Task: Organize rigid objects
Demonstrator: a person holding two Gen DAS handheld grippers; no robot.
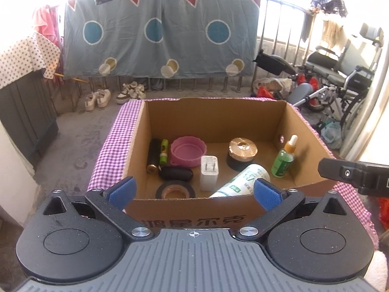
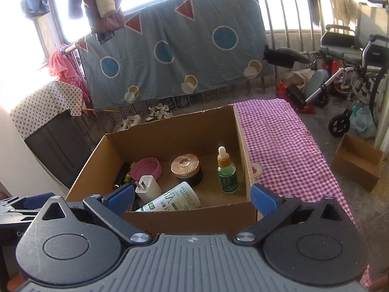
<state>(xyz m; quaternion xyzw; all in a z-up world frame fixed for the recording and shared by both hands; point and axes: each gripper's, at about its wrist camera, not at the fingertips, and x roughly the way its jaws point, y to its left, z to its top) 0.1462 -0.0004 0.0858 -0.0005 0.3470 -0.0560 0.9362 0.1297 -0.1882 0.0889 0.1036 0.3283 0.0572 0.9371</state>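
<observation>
An open cardboard box [image 1: 216, 114] stands on a purple checked cloth [image 1: 107, 150]. Inside lie a pink bowl [image 1: 188, 150], a gold-lidded jar [image 1: 242, 153], a green dropper bottle [image 1: 284, 158], a white charger [image 1: 209, 172], a white tube [image 1: 243, 180], a black tape roll [image 1: 175, 189], a black case [image 1: 176, 172], a dark cylinder [image 1: 153, 155] and a green stick [image 1: 164, 152]. My left gripper [image 1: 194, 192] is open and empty at the box's near wall. My right gripper [image 2: 192, 198] is open and empty there too; the box [image 2: 175, 129], jar [image 2: 186, 168] and dropper bottle [image 2: 227, 172] show in its view.
The checked cloth [image 2: 282, 141] stretches right of the box. A small cardboard box [image 2: 357, 160] sits on the floor, a wheelchair [image 2: 350, 56] beyond it. A blue sheet [image 1: 158, 31] hangs on the railing, shoes [image 1: 97, 98] below. A dark cabinet [image 1: 26, 112] stands left.
</observation>
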